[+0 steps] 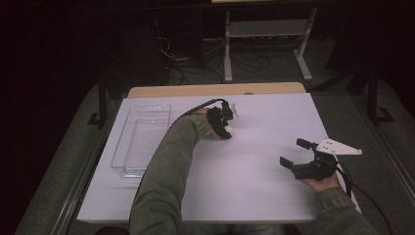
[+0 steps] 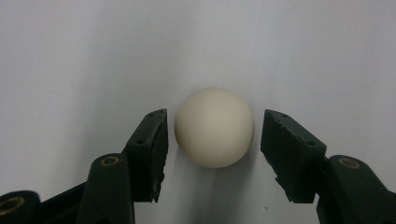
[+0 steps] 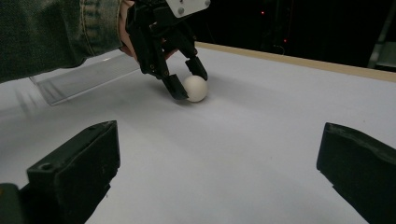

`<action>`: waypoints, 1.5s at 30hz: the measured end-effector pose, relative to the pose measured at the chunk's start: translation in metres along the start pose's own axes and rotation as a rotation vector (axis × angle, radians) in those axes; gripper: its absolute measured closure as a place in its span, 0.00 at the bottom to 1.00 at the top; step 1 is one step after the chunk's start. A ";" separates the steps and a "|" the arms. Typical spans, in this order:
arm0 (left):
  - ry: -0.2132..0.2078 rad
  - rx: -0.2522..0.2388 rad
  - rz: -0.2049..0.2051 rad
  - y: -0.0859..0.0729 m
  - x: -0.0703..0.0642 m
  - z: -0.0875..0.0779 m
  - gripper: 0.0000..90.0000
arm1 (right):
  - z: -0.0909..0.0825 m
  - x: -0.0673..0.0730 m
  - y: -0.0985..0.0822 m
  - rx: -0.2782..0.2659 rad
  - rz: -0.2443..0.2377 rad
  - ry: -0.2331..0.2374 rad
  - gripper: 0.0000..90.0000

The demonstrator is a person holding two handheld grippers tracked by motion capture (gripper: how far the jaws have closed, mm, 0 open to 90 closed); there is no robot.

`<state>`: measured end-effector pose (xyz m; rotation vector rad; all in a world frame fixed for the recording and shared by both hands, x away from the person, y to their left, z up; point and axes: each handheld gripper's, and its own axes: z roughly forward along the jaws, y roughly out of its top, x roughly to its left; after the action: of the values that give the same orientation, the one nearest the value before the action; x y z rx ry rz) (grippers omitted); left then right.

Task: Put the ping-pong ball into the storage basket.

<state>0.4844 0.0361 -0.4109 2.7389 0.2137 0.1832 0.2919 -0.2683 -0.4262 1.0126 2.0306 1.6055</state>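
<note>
— So, where is the ball (image 2: 214, 127) sitting?

— On the white tabletop (image 1: 254, 166), around its middle and somewhat toward the far edge. It is a small cream-white ball, resting on the surface.

— And the left gripper (image 1: 226, 125)?

— It reaches down over the ball, with one of its black fingers (image 2: 148, 149) on either side. In the left gripper view a thin gap shows between each pad and the ball, so the fingers bracket it closely without pressing on it. From the right gripper view the near finger looks right against the ball, but I cannot tell contact from there.

— What about the right gripper (image 1: 294, 154)?

— It is held over the tabletop near the right edge, well apart from the ball. Its fingers (image 3: 74, 177) stand wide open with nothing between them but bare surface.

— Anything else on the tabletop?

— A clear plastic tray (image 1: 142, 142) lies along the left edge, beside the person's left sleeve (image 1: 164, 181).
</note>
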 end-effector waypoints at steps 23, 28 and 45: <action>0.001 -0.003 -0.024 -0.001 0.003 -0.008 0.56 | 0.000 0.000 0.000 0.002 0.001 0.004 0.00; -0.007 -0.013 -0.018 0.001 0.003 -0.017 0.56 | 0.000 0.000 0.000 0.001 -0.001 0.003 0.00; 0.015 -0.017 -0.002 0.007 0.001 -0.055 0.56 | 0.000 0.000 0.001 0.007 -0.014 -0.003 0.00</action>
<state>0.4775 0.0496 -0.3574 2.7213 0.2175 0.2048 0.2921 -0.2676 -0.4257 1.0000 2.0385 1.5902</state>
